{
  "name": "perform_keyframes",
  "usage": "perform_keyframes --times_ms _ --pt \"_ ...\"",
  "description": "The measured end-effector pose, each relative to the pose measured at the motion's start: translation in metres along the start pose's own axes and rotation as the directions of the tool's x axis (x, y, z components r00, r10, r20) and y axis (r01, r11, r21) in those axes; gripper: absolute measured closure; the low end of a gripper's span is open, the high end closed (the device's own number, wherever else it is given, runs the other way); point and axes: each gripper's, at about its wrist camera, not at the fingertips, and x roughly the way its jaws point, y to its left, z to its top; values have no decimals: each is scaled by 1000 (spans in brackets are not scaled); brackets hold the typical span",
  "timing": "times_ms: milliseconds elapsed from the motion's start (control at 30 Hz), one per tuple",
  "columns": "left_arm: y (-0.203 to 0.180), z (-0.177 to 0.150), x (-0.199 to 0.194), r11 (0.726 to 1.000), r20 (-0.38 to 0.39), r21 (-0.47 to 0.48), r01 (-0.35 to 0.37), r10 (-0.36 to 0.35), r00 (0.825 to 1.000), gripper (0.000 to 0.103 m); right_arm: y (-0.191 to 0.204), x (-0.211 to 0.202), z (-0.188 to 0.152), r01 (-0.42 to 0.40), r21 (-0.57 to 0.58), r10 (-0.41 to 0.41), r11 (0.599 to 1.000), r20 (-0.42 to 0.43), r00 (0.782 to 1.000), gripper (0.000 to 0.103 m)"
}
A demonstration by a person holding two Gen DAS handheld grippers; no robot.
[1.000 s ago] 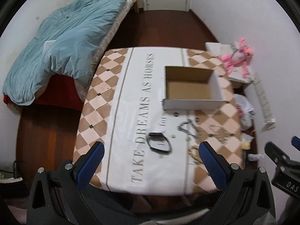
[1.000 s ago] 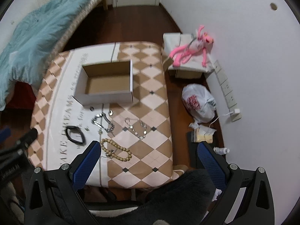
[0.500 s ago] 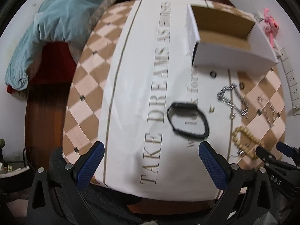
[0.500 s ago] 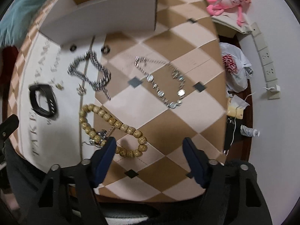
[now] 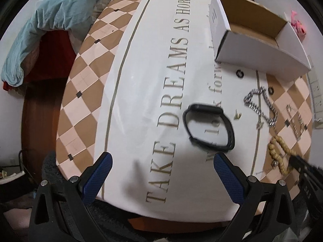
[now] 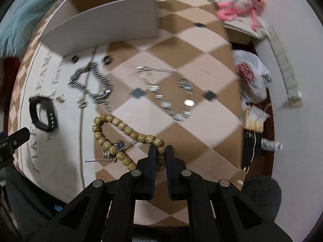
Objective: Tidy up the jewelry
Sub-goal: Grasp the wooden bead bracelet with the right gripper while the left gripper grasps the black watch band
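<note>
My right gripper (image 6: 160,150) is shut on the near end of a wooden bead bracelet (image 6: 121,127) that lies on the table. My left gripper (image 5: 161,168) is open and empty, low over the white cloth, with a black wristband (image 5: 209,128) just beyond its right finger. The wristband also shows in the right wrist view (image 6: 43,115). A chunky silver chain (image 6: 90,84), a thin silver bracelet (image 6: 167,92) and two small dark rings (image 6: 107,60) lie near an open white cardboard box (image 6: 105,28). The box also shows in the left wrist view (image 5: 258,46).
The table (image 5: 84,76) has a checkered cloth with a white lettered strip. A bed with a teal quilt (image 5: 50,16) stands at the left. A pink plush toy (image 6: 240,6), a plastic bag (image 6: 250,78) and a power strip (image 6: 286,64) lie on the floor at the right.
Both grippers have dropped closer to the table. My right gripper has closed on the bead bracelet. My left gripper stays open near the black wristband.
</note>
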Motion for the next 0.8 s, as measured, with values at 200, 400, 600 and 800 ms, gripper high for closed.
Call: perform_keyframes --times_ms 200,400,600,800 --pt "-1 17 15 994 -9 -41 102 -103 995 11 -14 -2 8 20 32 -21 999 9 1000 94" --pt "-6 28 37 990 -21 -17 138 -138 990 74 -5 7 11 28 25 -28 999 5 1000 94" --pt "0 29 37 986 14 22 163 -163 986 100 3 4 7 5 21 -5 1000 18 1000 94" --pt "4 18 13 983 75 68 172 -176 981 101 11 -29 9 -86 35 83 996 75 994 94"
